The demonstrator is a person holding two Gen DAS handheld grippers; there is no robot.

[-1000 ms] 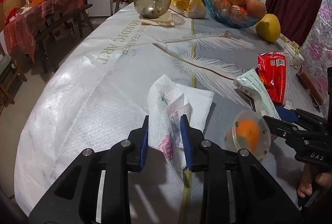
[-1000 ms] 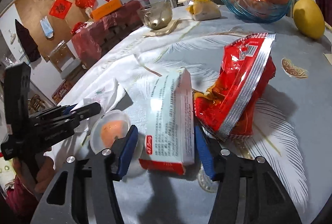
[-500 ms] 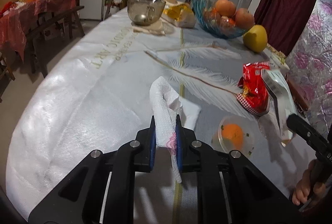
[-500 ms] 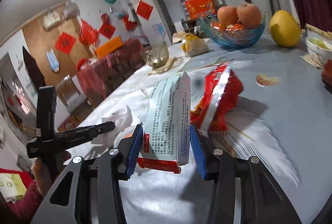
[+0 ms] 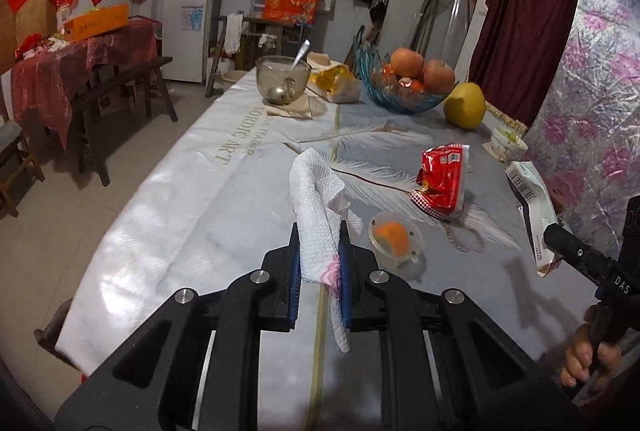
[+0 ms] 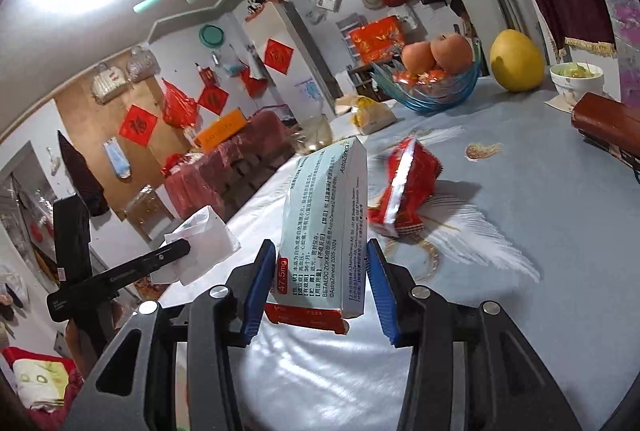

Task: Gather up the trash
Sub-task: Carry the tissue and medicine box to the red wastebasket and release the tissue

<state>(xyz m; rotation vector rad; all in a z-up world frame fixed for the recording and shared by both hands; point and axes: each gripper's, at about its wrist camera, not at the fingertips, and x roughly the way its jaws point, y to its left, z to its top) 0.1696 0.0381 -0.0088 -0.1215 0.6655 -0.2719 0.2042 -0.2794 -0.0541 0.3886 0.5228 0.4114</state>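
My left gripper (image 5: 319,255) is shut on a crumpled white paper napkin (image 5: 318,207) and holds it above the table; it also shows in the right wrist view (image 6: 204,247). My right gripper (image 6: 322,271) is shut on a white medicine box (image 6: 326,231) with a red end, lifted off the table; the box shows at the right of the left wrist view (image 5: 532,207). A red snack wrapper (image 5: 442,179) and a small clear plastic cup with orange residue (image 5: 394,235) lie on the tablecloth (image 5: 180,199) ahead.
A blue glass fruit bowl (image 5: 400,91), a yellow pomelo (image 5: 464,105), a glass bowl with a spoon (image 5: 282,79), a yellow-white bag (image 5: 334,81) and a small white bowl (image 5: 508,145) stand at the far end. A brown box (image 6: 606,123) lies at the right edge.
Both grippers have risen from the table with their loads. The napkin now hangs clear of the cloth, and the medicine box is higher and more upright.
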